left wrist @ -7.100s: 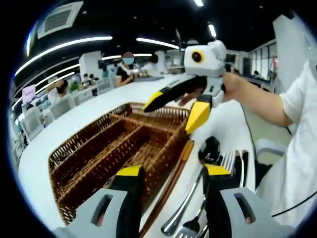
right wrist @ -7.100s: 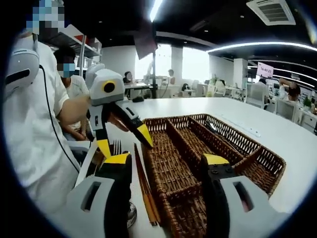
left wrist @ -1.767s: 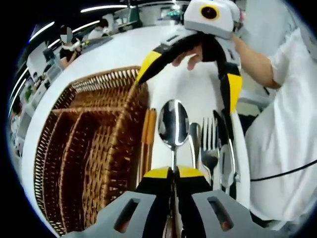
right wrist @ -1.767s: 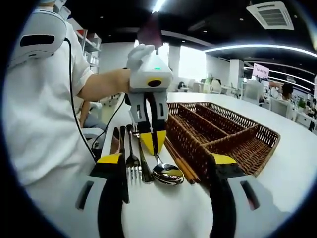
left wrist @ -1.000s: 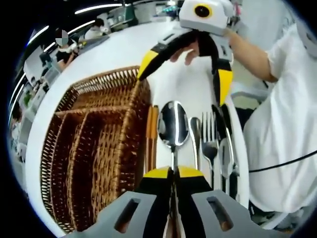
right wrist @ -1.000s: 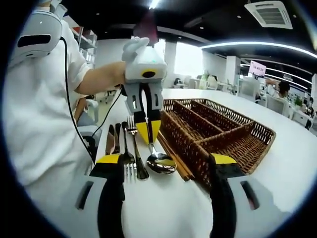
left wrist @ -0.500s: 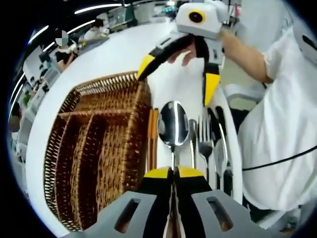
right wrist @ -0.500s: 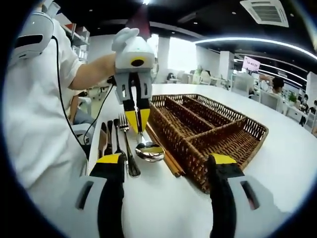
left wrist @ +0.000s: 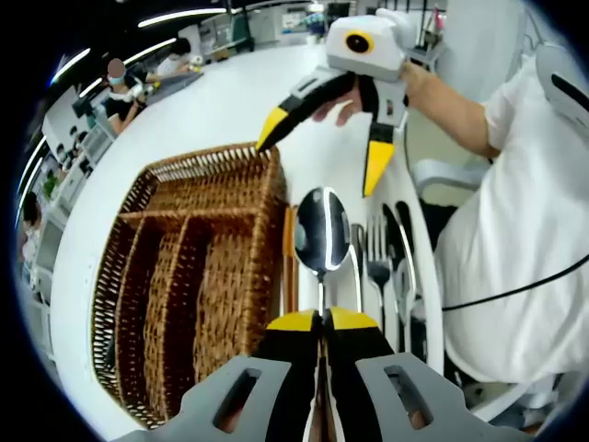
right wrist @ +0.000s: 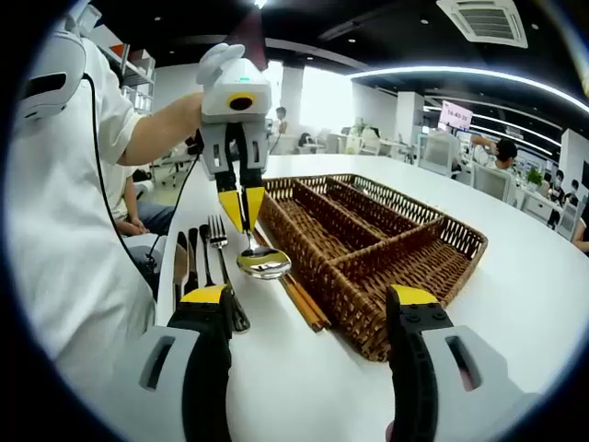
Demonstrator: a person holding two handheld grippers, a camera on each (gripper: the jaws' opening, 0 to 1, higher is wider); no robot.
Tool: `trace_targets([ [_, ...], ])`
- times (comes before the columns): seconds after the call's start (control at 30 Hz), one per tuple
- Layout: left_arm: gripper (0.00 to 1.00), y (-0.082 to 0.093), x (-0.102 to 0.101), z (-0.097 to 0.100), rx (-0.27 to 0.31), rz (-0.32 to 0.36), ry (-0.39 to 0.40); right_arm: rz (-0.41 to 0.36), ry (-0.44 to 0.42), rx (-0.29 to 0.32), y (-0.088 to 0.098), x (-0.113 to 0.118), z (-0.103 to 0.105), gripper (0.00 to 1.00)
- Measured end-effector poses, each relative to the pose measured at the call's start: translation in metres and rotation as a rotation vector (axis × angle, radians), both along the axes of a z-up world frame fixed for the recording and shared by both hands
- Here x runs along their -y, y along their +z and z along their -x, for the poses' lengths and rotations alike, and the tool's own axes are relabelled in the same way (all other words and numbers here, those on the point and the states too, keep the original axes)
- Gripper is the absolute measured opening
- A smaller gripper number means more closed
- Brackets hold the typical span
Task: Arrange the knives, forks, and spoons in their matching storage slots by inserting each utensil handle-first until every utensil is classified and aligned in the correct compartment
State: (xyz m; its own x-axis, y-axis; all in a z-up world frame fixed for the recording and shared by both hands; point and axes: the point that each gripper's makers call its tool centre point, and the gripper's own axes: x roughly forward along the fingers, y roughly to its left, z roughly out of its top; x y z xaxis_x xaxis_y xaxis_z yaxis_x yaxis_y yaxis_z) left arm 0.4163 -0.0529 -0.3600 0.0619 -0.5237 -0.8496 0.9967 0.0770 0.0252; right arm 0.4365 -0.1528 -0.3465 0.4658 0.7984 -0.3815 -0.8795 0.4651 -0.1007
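Above the bench (right wrist: 515, 304), left gripper (left wrist: 321, 320) clamps the spoon (left wrist: 321, 230); right gripper (right wrist: 313, 299) gapes empty. Next: turn it handle-first toward the basket (left wrist: 184, 267) at 9 o'clock.

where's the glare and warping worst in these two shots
Left gripper view: the spoon bowl mirrors bright ceiling light, and fisheye bends the wicker basket and table edge. Right gripper view: windows behind are blown out, the spoon glints, and the right gripper looms oversized.

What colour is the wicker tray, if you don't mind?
Brown woven wicker tray, clearest in the right gripper view.
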Motion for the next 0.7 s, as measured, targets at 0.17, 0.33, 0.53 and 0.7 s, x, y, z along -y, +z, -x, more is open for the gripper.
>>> trace_targets([
  [0.17,0.01,0.006,0.004,0.003,0.004,-0.003,-0.001,0.002,-0.01,0.004,0.004,0.0,-0.003,0.71],
  [0.33,0.01,0.014,0.0,-0.004,0.009,-0.012,-0.004,-0.007,-0.009,0.006,0.01,-0.001,-0.004,0.71],
  [0.53,0.01,0.023,-0.007,-0.015,0.012,-0.007,0.002,-0.003,-0.013,0.011,0.012,0.0,-0.006,0.71],
  [0.7,0.01,0.028,-0.011,-0.031,0.024,-0.012,0.002,-0.004,-0.005,0.013,0.014,-0.001,-0.006,0.71],
])
